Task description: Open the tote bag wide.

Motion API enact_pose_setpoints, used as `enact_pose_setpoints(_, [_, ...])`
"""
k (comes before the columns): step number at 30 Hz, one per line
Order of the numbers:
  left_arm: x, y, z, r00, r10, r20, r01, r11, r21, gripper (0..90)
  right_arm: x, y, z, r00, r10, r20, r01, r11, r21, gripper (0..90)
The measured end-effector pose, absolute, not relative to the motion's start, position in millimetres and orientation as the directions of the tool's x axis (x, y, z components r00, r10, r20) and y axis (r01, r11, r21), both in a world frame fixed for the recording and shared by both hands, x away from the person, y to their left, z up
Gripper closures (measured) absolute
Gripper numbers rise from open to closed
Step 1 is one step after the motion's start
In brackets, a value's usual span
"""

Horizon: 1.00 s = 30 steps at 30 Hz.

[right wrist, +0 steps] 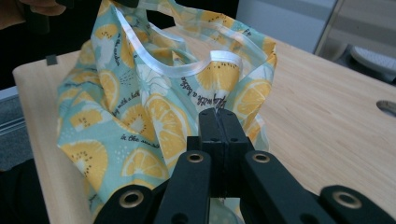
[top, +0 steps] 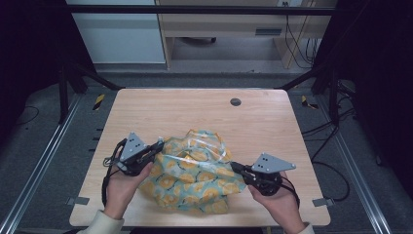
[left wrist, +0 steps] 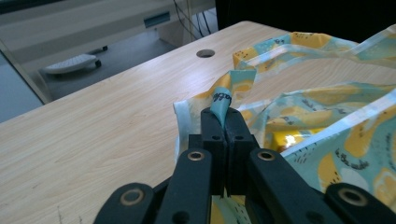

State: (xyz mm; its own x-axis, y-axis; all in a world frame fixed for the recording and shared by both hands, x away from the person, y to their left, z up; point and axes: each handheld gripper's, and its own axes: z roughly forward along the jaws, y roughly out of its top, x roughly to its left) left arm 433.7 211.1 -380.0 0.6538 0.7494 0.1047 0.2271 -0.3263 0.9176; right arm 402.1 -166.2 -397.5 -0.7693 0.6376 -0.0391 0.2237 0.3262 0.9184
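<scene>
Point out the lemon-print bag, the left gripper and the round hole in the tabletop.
lemon-print bag (top: 195,178): high view, middle of its printed side.
left gripper (left wrist: 223,116): left gripper view, between the fingertips pinching the bag's edge.
round hole (top: 235,102): high view, its centre.

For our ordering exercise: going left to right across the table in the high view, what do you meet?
Left tongs → lemon-print bag → right tongs; each pair is shut on an edge of the bag.

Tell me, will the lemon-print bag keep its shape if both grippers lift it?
Probably not: the lemon-print bag lies crumpled and folded, so it seems floppy. Its glossy surface may be slippery. It likely sags between the left gripper and right gripper, whose jaws pinch thin edges.
</scene>
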Motion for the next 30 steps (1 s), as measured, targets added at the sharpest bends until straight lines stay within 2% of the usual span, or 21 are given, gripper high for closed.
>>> enact_pose_setpoints(6, [401,230,-389,0.705,0.706,0.07,0.176,-0.269,0.947,89.5,383,-161,-396,-0.804,0.591,-0.064,0.183,0.349,0.919,90.0])
enact_pose_setpoints(9, [394,240,-401,0.734,0.678,0.036,0.173,-0.238,0.956,89.5,379,-163,-405,-0.825,0.563,-0.039,0.182,0.331,0.926,90.0])
enact_pose_setpoints(16, [385,249,-412,0.782,0.622,0.029,0.18,-0.271,0.946,89.7,372,-162,-419,-0.852,0.524,-0.021,0.192,0.349,0.918,90.0])
enact_pose_setpoints(19, [383,249,-418,0.819,0.569,0.071,0.169,-0.358,0.918,89.7,371,-162,-424,-0.863,0.505,-0.02,0.199,0.376,0.905,90.0])
enact_pose_setpoints(24, [393,241,-440,0.856,0.495,0.145,0.177,-0.546,0.819,89.7,378,-156,-446,-0.876,0.482,0.002,0.262,0.473,0.841,90.0])
enact_pose_setpoints(30, [408,224,-460,0.857,0.475,0.198,0.212,-0.676,0.705,89.4,393,-150,-462,-0.864,0.503,0.017,0.328,0.537,0.777,90.0])
